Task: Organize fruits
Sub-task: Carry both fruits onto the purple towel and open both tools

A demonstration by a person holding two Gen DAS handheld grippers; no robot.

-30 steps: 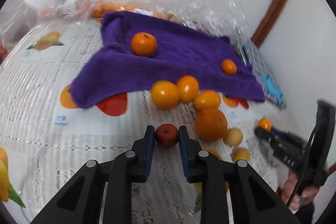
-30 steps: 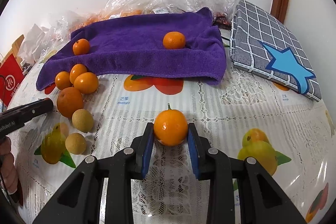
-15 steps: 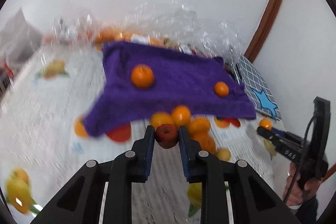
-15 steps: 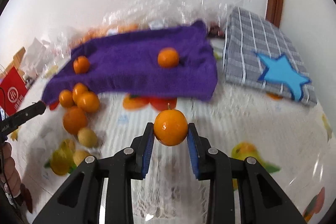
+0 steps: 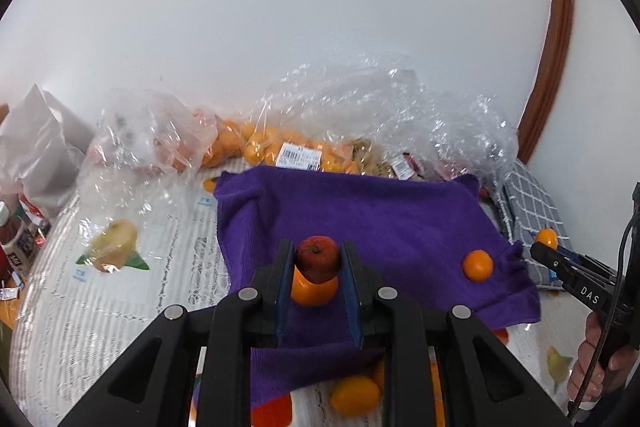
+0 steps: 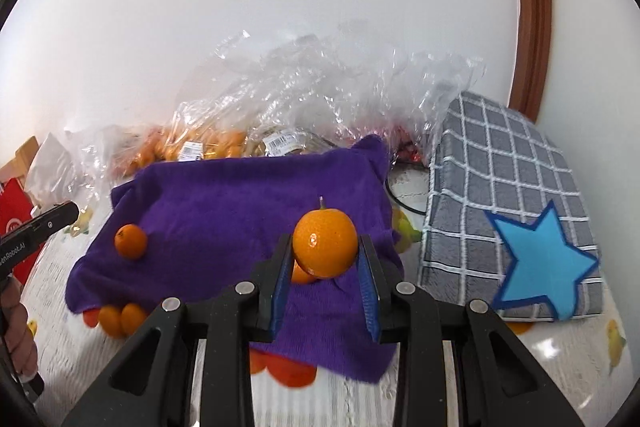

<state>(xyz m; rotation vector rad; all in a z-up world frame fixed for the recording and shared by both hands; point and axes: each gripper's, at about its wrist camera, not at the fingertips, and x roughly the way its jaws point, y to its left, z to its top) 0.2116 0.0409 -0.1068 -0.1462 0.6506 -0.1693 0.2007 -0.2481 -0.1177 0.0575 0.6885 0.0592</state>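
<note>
My left gripper (image 5: 318, 259) is shut on a small red apple (image 5: 317, 258), held above the purple towel (image 5: 360, 215). Right behind it an orange (image 5: 314, 291) lies on the towel, and a second orange (image 5: 477, 265) lies at the towel's right. My right gripper (image 6: 325, 254) is shut on an orange (image 6: 325, 243) with a short stem, held over the towel's right part (image 6: 224, 203). An orange (image 6: 130, 241) lies on the towel's left and another (image 6: 300, 273) shows behind the held one. The right gripper also shows at the right edge of the left wrist view (image 5: 560, 263).
Clear plastic bags of oranges (image 5: 280, 151) lie against the wall behind the towel. A grey checked cushion with a blue star (image 6: 512, 227) lies to the right. Loose oranges (image 6: 120, 319) sit on the fruit-print tablecloth (image 5: 120, 287) by the towel's front edge.
Both grippers have risen and moved forward over the purple towel, each keeping its fruit. The loose fruit pile has dropped to the bottom of both views.
</note>
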